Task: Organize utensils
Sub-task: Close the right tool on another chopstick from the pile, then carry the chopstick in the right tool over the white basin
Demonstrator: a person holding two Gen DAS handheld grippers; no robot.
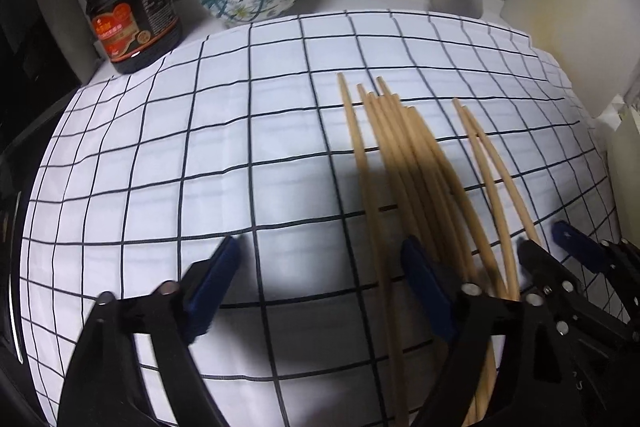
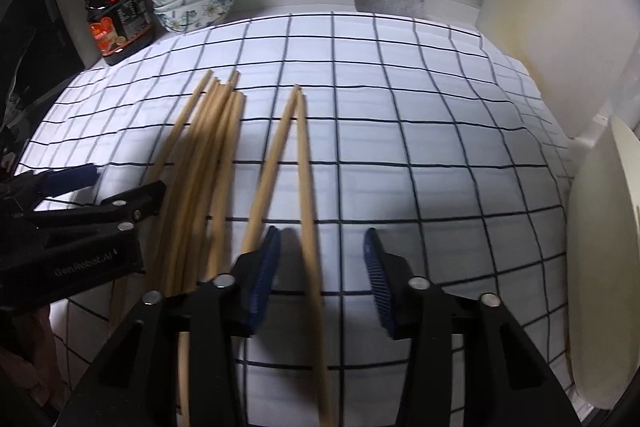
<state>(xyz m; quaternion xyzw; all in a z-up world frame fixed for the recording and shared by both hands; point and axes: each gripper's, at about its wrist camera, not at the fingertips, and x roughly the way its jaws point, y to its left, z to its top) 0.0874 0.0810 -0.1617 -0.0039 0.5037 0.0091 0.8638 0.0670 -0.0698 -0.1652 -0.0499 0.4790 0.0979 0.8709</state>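
Where the checked cloth (image 2: 400,131) spreads over the counter, the bundle of chopsticks (image 2: 200,163) lies on its left half, a separate pair (image 2: 288,155) just right of the bundle. My left gripper (image 1: 324,283) gapes wide above the cloth, holding nothing. My right gripper (image 2: 320,275), also open and empty, straddles one stick of the pair.
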